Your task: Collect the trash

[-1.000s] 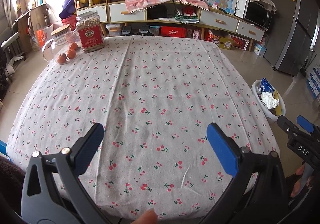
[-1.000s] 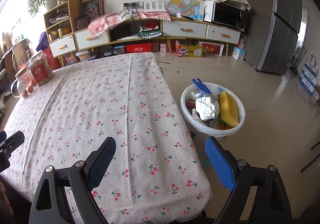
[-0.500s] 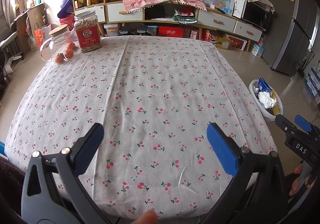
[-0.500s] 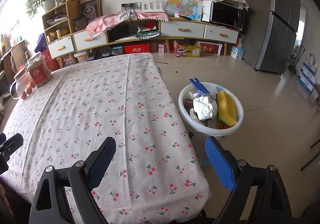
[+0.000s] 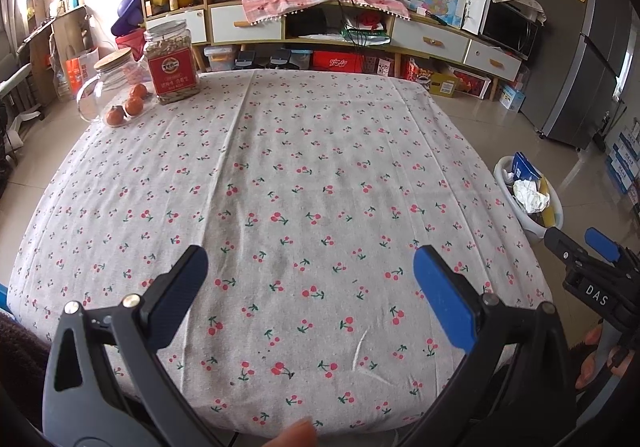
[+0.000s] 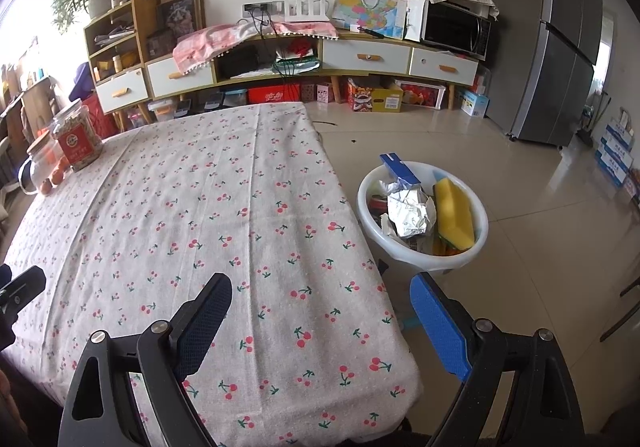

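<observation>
A white bin (image 6: 476,207) stands on the floor right of the table and holds crumpled foil (image 6: 412,215), a yellow sponge (image 6: 454,217), a blue box (image 6: 402,167) and other trash. The same bin (image 5: 500,171) shows past the table's right edge in the left wrist view. My left gripper (image 5: 308,279) hangs open over the near part of the cherry-print tablecloth (image 5: 280,175), nothing between its fingers. My right gripper (image 6: 320,311) is open too, over the table's near right corner, with the bin beyond its blue finger (image 6: 438,327). It also appears from the side as the right gripper (image 5: 592,267).
At the table's far left stand a red-labelled jar (image 5: 172,63), a glass jug with a cork lid (image 5: 104,83) and three small orange fruits (image 5: 128,105). Behind the table runs a low cabinet (image 5: 360,31); a grey fridge (image 6: 560,47) is at the right. Tiled floor surrounds the bin.
Both views have drawn back and up a little, so the table and the bin look slightly farther and smaller. Both grippers stay open and hold nothing.
</observation>
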